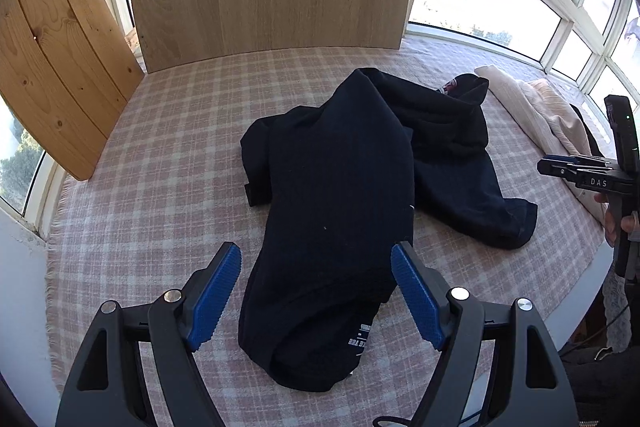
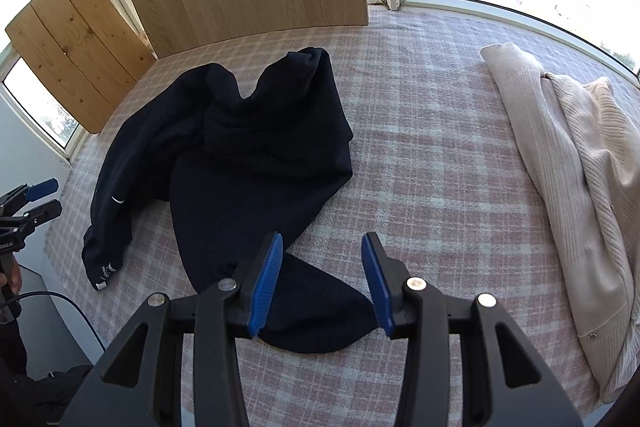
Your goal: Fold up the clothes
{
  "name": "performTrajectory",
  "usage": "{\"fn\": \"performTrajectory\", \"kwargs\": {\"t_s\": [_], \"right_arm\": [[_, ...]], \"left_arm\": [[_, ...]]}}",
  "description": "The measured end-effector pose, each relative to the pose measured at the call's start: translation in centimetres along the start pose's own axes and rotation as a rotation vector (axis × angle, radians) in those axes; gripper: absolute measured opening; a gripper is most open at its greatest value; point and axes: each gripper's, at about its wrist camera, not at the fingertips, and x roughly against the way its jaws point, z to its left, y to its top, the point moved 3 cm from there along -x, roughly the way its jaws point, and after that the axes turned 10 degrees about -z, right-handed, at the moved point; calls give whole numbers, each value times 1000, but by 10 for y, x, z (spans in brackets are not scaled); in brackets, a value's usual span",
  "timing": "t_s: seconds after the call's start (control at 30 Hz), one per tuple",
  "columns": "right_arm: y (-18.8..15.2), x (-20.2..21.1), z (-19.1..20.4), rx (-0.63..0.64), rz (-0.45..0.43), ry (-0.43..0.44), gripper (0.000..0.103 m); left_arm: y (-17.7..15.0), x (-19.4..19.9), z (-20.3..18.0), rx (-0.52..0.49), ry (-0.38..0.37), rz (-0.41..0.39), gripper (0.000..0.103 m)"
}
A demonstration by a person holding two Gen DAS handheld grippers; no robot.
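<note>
We see a dark navy garment [image 1: 340,195] lying in the middle of the bench [image 1: 160,147], which carries a pink and white checked cloth. The garment is not flat: one long part runs toward us with its hem and a small white label at the near end, and a second part goes off to the right of it and ends in a dark cuff or hem. At the far end the fabric stands up in a soft hump. To the right of the dark garment, well apart from it, a cream knitted garment [image 2: 560,187] lies along the window side and looks already folded in a neat long shape.

Our left gripper [image 1: 316,287] hovers over the near hem of the dark garment with its jaws wide apart and nothing between them. Our right gripper [image 2: 322,279] is also apart and empty, above the end of the right-hand part.

We judge the fabric soft, rather thick and limp, not slippery and not fragile. It will sag when lifted, so a hold on a hem or a corner of an edge seems best, pinching only one layer.
</note>
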Motion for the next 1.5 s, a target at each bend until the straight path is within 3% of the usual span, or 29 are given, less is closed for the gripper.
{"fn": "performTrajectory", "kwargs": {"t_s": [0.23,0.4,0.5,0.6,0.67,0.73,0.83,0.9,0.97,1.13,1.3,1.5], "right_arm": [[-5,-19,5,16,41,22,41],[-5,-25,5,19,41,-8,41],[3,-31,2,8,48,-25,41],[11,-35,0,5,40,-32,41],[16,-39,-1,14,36,-33,41],[22,-44,-2,29,34,-40,41],[29,-55,-6,43,40,-47,41],[34,-62,-8,42,44,-43,41],[40,-70,-10,38,50,-37,41],[51,-87,-9,54,66,-43,41],[59,-99,-5,96,58,-47,41],[62,-106,-10,9,54,50,41]], "left_arm": [[-12,-24,-30,-134,15,57,76],[-18,-35,-46,-153,-14,89,76],[-13,-47,-63,-230,28,82,76],[-11,-70,-67,-270,66,127,76],[-8,-79,-59,-238,60,147,75],[-4,-84,-47,-185,37,156,67],[2,-81,-23,-66,-30,136,61],[7,-79,-6,-15,-32,126,58],[8,-79,2,-19,-6,119,49],[11,-79,11,-22,-28,117,23],[24,-79,22,-2,-30,81,16],[32,-63,57,86,18,23,16]]}}
